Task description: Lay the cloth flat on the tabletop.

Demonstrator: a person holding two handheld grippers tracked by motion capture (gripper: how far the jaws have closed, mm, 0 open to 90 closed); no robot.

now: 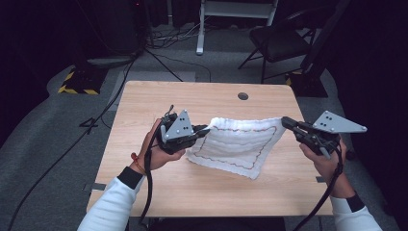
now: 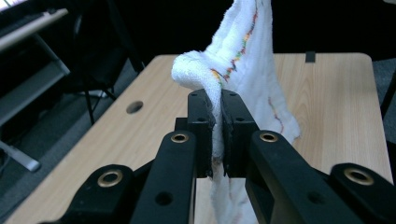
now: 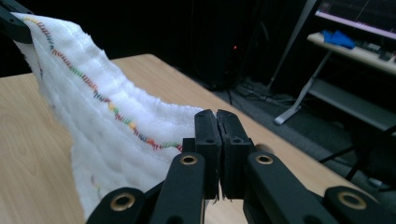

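A white cloth (image 1: 238,143) with a coloured stitched border hangs stretched between my two grippers above the wooden table (image 1: 202,96). My left gripper (image 1: 206,129) is shut on the cloth's far left corner; in the left gripper view the fabric (image 2: 238,51) is pinched between the jaws of my left gripper (image 2: 218,100) and rises beyond them. My right gripper (image 1: 285,121) is shut on the far right corner; in the right gripper view the cloth (image 3: 93,116) runs from my right gripper (image 3: 217,116) up to the left. The cloth's near edge still trails on the tabletop.
A round cable hole (image 1: 243,96) sits near the table's far edge. Beyond the table stand a dark chair (image 1: 279,41) and a white stand (image 1: 226,19), with cables (image 1: 168,36) on the grey floor. A yellow-black striped base (image 1: 77,82) is at far left.
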